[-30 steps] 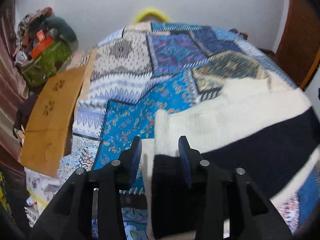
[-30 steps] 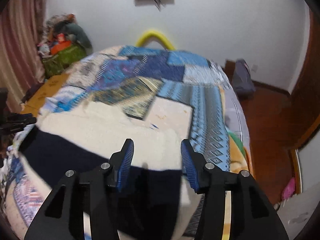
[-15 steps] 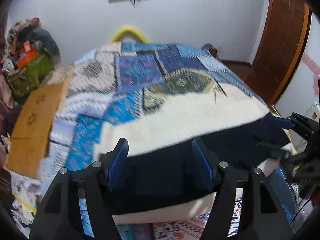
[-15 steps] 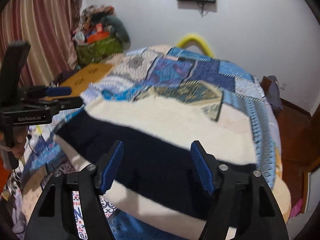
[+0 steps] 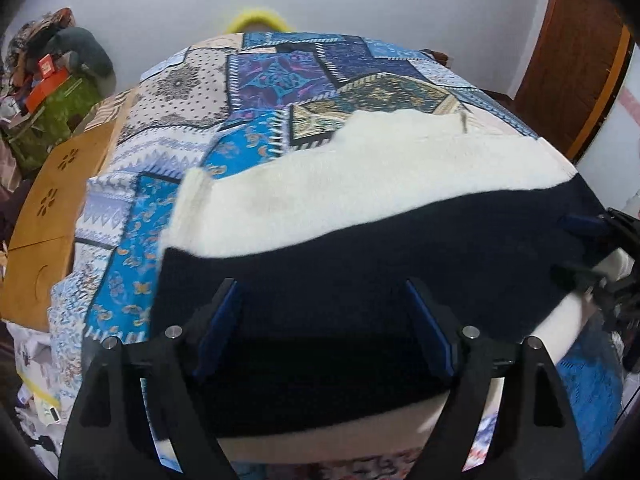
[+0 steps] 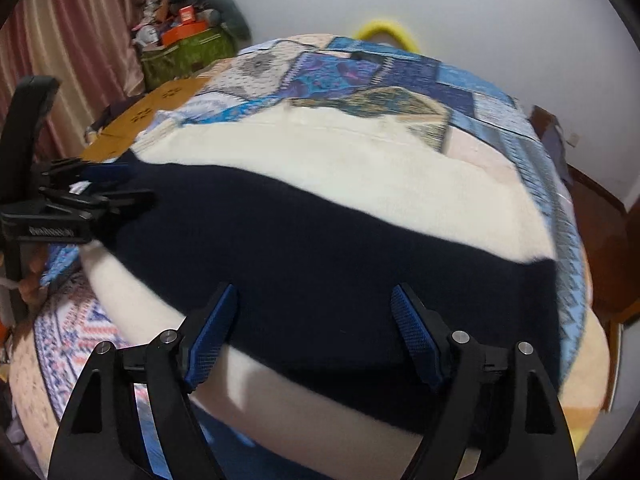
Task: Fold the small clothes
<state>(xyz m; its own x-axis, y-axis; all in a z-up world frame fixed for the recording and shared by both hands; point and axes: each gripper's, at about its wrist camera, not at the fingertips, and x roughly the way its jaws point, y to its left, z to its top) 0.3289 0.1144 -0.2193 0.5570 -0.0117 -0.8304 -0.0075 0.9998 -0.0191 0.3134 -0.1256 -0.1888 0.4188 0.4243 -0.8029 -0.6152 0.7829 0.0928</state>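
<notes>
A cream knit garment with a wide dark navy band (image 5: 360,184) lies flat on the patchwork bedspread (image 5: 260,80). It also shows in the right wrist view (image 6: 320,240). My left gripper (image 5: 324,328) is open and empty, hovering over the navy band near the garment's front left. My right gripper (image 6: 316,328) is open and empty over the navy band near the front right. Each gripper shows at the other view's edge: the right one (image 5: 592,248), the left one (image 6: 100,188).
A brown cardboard sheet (image 5: 52,216) lies along the bed's left side. A green bag with clutter (image 5: 48,92) stands at the far left by the wall. A wooden door (image 5: 576,60) is at the right. A yellow hoop (image 5: 256,20) is behind the bed.
Both grippers have opened wide and drawn back toward the near edge. The garment now lies spread flat across the bed, and both views take in its whole width.
</notes>
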